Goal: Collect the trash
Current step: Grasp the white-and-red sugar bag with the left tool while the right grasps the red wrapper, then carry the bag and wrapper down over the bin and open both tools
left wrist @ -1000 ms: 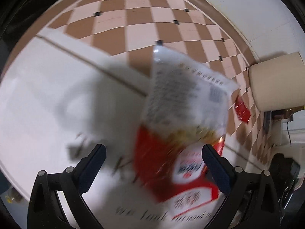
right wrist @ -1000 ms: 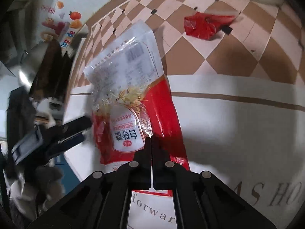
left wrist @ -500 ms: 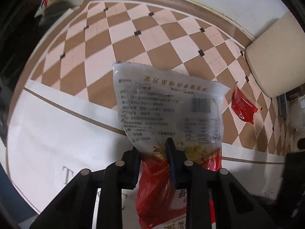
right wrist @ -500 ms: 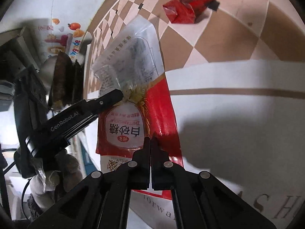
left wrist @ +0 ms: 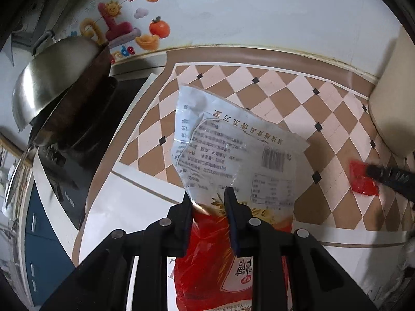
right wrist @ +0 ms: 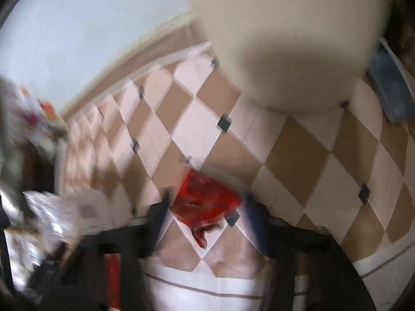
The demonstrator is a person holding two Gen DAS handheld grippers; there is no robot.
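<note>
A large plastic bag (left wrist: pixel 233 155), clear on top and red below, hangs tilted above the counter. My left gripper (left wrist: pixel 207 202) is shut on it where the clear part meets the red. The same bag shows as a blur at the left of the right wrist view (right wrist: pixel 59 207). A small crumpled red wrapper (right wrist: pixel 205 204) lies on the chequered tiles. My right gripper (right wrist: pixel 207 198) hovers over it with its jaws opening, a finger on either side and no pad pressing on it. In the left wrist view one right finger (left wrist: pixel 389 178) crosses the wrapper (left wrist: pixel 360 184).
A steel wok (left wrist: pixel 52 88) sits on a black stove at the left. A cream container (right wrist: pixel 285 39) stands close behind the wrapper. A white mat (left wrist: pixel 129 207) with lettering covers the near counter. A stickered wall (left wrist: pixel 259 13) closes the back.
My left gripper closed on the large bag and lifted it. My right gripper let go of that bag, swung right to the red wrapper and parted its jaws.
</note>
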